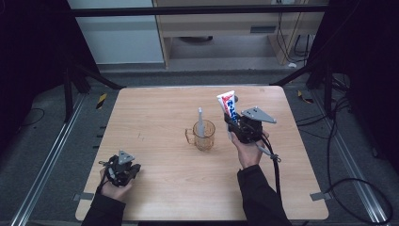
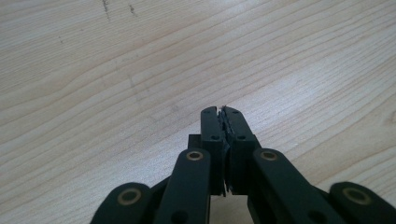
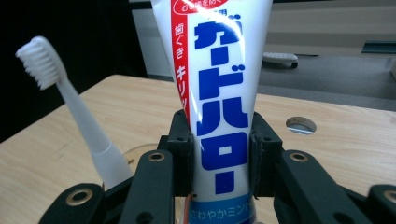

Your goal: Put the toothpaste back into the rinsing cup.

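Note:
My right gripper [image 1: 231,120] is shut on a white toothpaste tube [image 1: 227,104] with blue and red print, held upright above the table to the right of the cup. In the right gripper view the tube [image 3: 215,93] stands between the two black pads [image 3: 181,154], which press on its sides. An amber see-through cup [image 1: 203,135] with a handle stands near the table's middle, with a white toothbrush [image 1: 200,121] upright in it, bristles up. The toothbrush [image 3: 70,107] rises left of the tube. My left gripper [image 1: 123,173] rests low at the table's front left, shut with nothing in it [image 2: 221,114].
The wooden table [image 1: 155,113] has a small round hole [image 3: 300,125] near its far right. Dark floor with cables surrounds it, and a pale shelf unit [image 1: 226,28] stands behind.

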Action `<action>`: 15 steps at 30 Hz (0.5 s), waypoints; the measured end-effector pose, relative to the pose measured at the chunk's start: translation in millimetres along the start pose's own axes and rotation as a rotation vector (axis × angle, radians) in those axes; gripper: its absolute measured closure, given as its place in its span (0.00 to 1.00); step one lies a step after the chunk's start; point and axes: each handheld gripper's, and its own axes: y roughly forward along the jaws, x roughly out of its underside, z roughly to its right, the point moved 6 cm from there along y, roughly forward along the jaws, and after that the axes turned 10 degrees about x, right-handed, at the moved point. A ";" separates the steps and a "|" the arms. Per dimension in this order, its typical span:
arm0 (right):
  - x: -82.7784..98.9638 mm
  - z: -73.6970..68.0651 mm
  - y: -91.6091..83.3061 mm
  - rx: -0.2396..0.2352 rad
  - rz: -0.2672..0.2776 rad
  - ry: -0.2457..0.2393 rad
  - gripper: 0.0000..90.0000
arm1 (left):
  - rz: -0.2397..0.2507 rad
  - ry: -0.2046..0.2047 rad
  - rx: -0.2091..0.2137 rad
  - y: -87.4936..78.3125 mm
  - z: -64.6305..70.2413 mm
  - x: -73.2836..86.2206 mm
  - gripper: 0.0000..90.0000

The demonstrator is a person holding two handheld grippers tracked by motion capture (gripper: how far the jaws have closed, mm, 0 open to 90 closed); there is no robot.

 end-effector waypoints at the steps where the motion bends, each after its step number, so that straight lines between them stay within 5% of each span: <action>1: -1.0 -0.6 1.5 0.005 0.007 0.005 0.75 | 0.000 0.000 0.000 0.0 0.0 0.0 0.97; 15: -3.8 -14.7 20.7 0.033 0.077 0.055 0.75 | 0.005 -0.003 0.003 0.2 -0.3 -0.2 0.98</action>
